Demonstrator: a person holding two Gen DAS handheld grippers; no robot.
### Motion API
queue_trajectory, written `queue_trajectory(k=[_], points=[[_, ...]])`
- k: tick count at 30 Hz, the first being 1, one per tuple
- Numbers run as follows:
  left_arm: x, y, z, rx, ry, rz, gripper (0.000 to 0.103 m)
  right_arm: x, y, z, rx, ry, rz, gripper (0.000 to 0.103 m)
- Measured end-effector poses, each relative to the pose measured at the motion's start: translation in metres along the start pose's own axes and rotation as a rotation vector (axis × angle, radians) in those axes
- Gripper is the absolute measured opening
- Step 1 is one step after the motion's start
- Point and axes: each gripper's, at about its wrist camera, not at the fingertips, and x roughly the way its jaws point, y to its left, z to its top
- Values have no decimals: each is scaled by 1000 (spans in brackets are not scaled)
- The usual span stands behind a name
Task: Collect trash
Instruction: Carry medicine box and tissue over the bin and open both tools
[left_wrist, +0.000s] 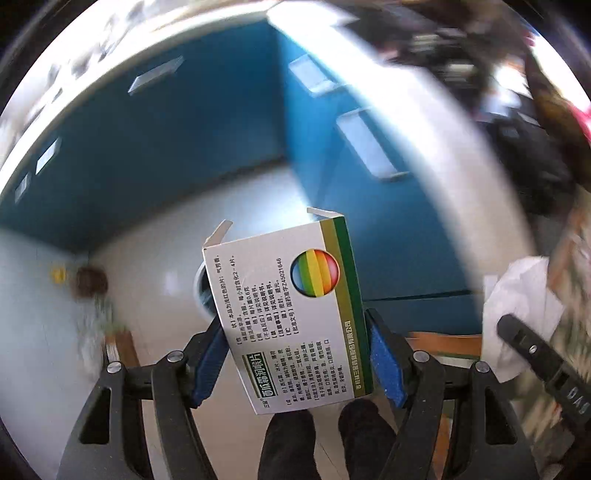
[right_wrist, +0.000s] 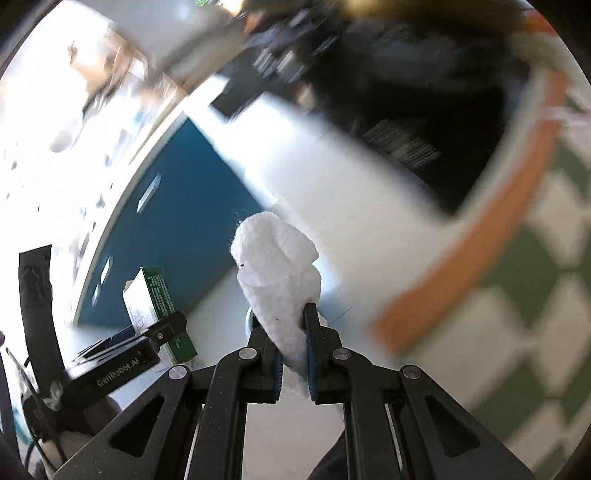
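My left gripper is shut on a white and green medicine box with a rainbow circle; its top flaps stand open. The box is held up in the air. My right gripper is shut on a crumpled white tissue that sticks up between the blue pads. In the left wrist view the tissue and one right finger show at the right edge. In the right wrist view the box and the left gripper body show at lower left.
Blue cabinets with a white top stand ahead over a pale floor. A round white bin rim shows behind the box. A green-checked cloth with an orange border fills the right of the right wrist view. Surroundings are motion-blurred.
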Motion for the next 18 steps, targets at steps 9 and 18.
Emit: queue_trajectory(k=[9,18], points=[[240,175,-21,-349,218,-119,68,284,41,-60,-80,269,13,10],[427,242,-42,-444,319,-165,68,515,25,-93,-189,366,-9,10]])
